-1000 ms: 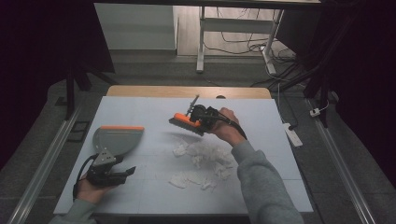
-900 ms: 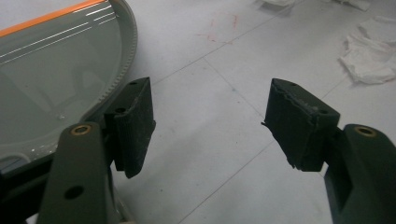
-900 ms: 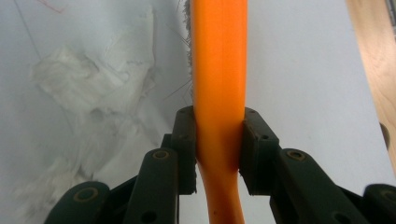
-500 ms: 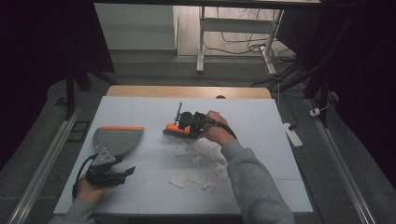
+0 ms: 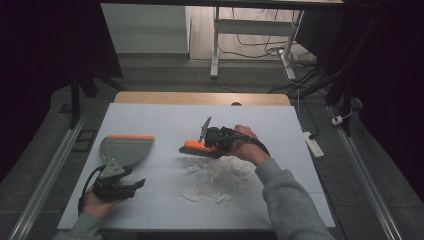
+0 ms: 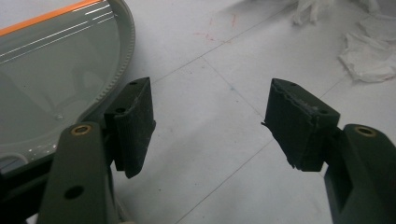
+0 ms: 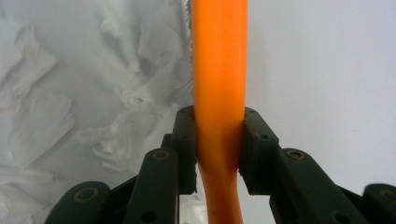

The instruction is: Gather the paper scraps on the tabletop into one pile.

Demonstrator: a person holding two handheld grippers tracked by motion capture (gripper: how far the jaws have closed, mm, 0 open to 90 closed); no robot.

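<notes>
White table (image 5: 165, 120) fills a dim room. On its left side lies a grey dustpan (image 5: 125, 150); torn paper (image 5: 217, 177) is scattered at centre. Right gripper (image 5: 212, 141) clamps an orange brush (image 5: 196, 147) touching the paper. Left gripper (image 5: 131, 185), jaws wide and empty, rests beside the dustpan.

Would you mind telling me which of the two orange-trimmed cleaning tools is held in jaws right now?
The brush, clamped by the right gripper beside the paper scraps; the dustpan lies free before the open left gripper.
</notes>
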